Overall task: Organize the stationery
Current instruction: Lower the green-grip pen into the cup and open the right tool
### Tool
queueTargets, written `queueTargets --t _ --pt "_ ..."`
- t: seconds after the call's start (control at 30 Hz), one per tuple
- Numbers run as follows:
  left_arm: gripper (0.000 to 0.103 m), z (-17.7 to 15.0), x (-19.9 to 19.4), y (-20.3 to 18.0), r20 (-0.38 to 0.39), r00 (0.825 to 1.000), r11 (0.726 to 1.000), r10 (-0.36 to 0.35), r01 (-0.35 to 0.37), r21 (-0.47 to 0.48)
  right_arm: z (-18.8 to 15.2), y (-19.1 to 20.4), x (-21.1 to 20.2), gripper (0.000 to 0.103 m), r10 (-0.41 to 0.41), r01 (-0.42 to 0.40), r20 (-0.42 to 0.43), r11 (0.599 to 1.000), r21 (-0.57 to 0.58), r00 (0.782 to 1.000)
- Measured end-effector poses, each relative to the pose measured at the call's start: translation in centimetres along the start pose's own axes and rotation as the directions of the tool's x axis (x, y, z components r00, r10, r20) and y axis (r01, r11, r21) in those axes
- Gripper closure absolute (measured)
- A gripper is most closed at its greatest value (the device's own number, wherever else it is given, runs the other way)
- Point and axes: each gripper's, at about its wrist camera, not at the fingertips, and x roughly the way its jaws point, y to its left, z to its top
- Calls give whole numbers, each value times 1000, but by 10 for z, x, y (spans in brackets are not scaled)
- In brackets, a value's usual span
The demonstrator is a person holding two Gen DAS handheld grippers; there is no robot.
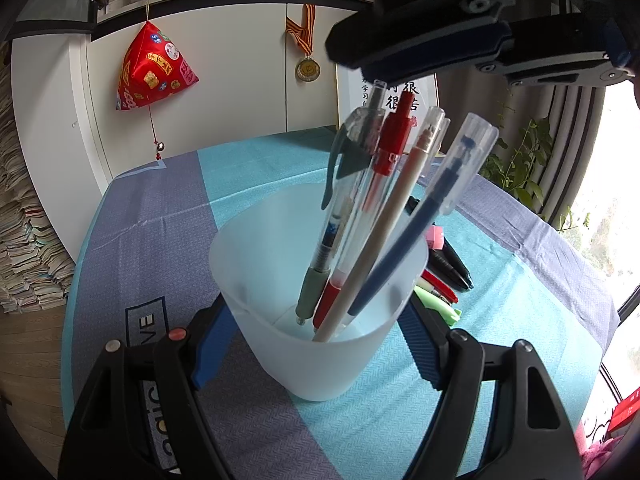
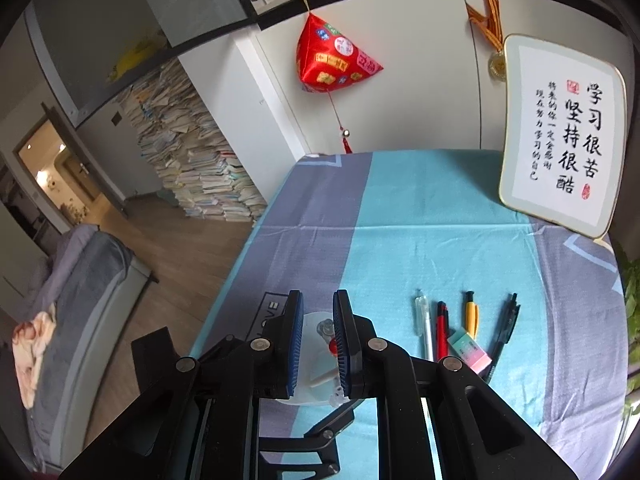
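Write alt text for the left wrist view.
The left gripper clamps a frosted plastic cup on a blue and grey tablecloth; four pens stand in the cup. The right gripper hangs over the pen tops, and more pens and an eraser lie behind the cup.

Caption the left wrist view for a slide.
Left tool clamps a translucent cup holding four pens while the right tool hangs above them.
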Motion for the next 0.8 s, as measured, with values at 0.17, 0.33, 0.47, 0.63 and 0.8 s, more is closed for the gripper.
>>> queueTargets --t 0.17,0.33,0.47,0.63,0.8 --pt "28 -1 -1 -1 0 1000 1000 0 0 1 0 -3 -31 88 -65 66 87 998 -17 994" --pt "28 -1 -1 -1 1 1000 1000 0 0 2 -15 -26 -43 88 -190 191 94 982 6 977" --pt "28 -1 -1 -1 0 1000 1000 0 0 2 -34 -58 -26 88 -277 275 17 959 70 961" --pt "28 -1 -1 -1 0 1000 1000 0 0 2 -66 -100 4 88 -324 339 -111 927 159 940" --pt "28 -1 -1 -1 1 1000 1000 0 0 2 -80 -115 20 88 -313 339 -155 921 193 937"
